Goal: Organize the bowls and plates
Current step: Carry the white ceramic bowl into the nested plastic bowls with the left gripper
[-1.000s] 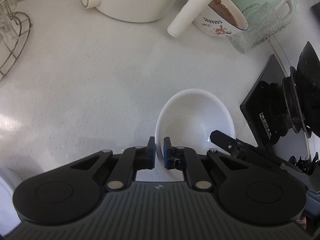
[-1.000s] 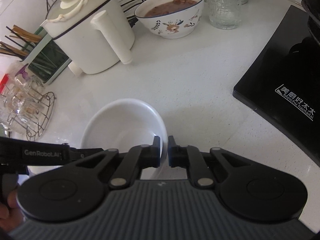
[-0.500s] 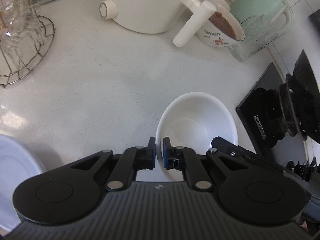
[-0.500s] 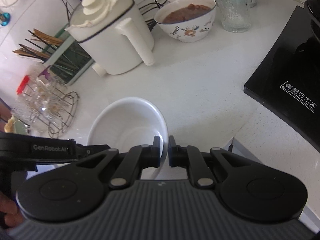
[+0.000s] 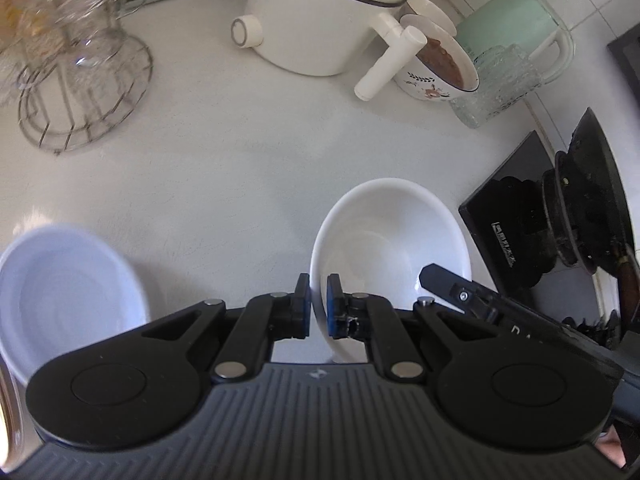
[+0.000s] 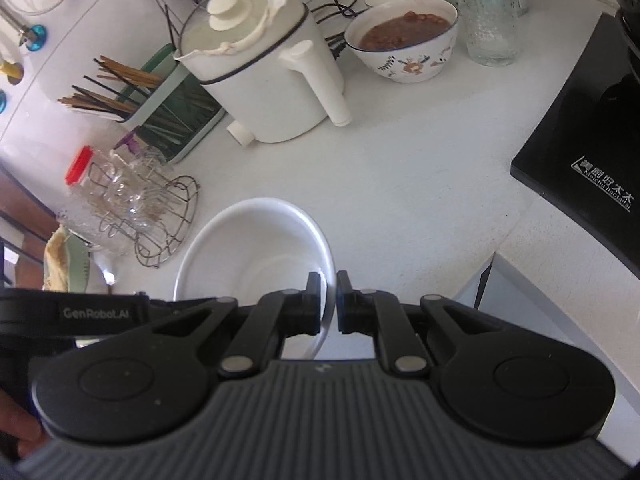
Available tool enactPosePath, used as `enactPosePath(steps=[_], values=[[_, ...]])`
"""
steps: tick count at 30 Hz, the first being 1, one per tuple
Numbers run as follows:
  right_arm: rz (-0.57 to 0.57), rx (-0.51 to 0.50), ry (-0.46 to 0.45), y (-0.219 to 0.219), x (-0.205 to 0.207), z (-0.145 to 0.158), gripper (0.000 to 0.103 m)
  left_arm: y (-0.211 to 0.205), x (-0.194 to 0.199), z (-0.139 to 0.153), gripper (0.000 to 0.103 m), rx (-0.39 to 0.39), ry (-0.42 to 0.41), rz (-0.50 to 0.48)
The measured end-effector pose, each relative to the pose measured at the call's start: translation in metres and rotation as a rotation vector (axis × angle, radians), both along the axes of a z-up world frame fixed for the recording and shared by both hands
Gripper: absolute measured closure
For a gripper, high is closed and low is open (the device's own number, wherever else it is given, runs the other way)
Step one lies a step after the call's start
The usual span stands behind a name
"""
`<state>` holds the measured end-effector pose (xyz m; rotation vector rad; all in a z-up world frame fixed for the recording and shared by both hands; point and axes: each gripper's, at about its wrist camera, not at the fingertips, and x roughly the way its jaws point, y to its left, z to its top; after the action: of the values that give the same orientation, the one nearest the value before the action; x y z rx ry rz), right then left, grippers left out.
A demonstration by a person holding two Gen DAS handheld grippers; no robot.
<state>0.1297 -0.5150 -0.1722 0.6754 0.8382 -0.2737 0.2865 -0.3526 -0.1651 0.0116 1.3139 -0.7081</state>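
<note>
A plain white bowl (image 5: 390,248) is held above the white counter by both grippers. My left gripper (image 5: 318,300) is shut on the bowl's left rim. My right gripper (image 6: 328,298) is shut on the bowl's (image 6: 256,264) right rim; its black body shows at the bowl's right side in the left wrist view. A white plate (image 5: 60,292) lies on the counter at the lower left of the left wrist view.
A white electric pot (image 6: 260,76) stands at the back, with a patterned bowl of brown food (image 6: 404,40) and a glass mug (image 6: 486,12) to its right. A wire rack of glasses (image 6: 140,204) is left. A black appliance (image 6: 588,148) is right. The counter edge (image 6: 488,268) shows lower right.
Both grippers have lifted the white bowl and drawn back towards the front counter edge. More of the counter shows now, and the white plate has come into the left wrist view.
</note>
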Motion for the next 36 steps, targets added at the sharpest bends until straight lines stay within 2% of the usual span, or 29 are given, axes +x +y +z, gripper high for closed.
enactPosePath(steps=[6,9,14,27,31,36], values=[[0.032,-0.013,-0.007,0.015,0.0,0.014,0.093,0.026,-0.008,0.011,0.094,-0.026,0.003,0.007],[0.043,-0.023,-0.006,0.023,0.002,0.021,0.093,0.037,-0.01,0.019,0.094,-0.036,-0.024,0.006],[0.068,-0.045,-0.018,0.04,0.006,0.033,0.093,0.062,-0.01,0.028,0.094,-0.072,-0.031,0.039],[0.165,-0.073,-0.074,0.085,0.049,0.063,0.093,0.135,0.009,0.054,0.094,-0.153,-0.076,0.241],[0.222,-0.087,-0.076,0.101,0.066,0.064,0.092,0.156,0.017,0.053,0.094,-0.157,-0.073,0.302],[0.308,-0.107,-0.029,0.123,0.085,0.051,0.092,0.179,0.021,0.04,0.094,-0.132,-0.057,0.385]])
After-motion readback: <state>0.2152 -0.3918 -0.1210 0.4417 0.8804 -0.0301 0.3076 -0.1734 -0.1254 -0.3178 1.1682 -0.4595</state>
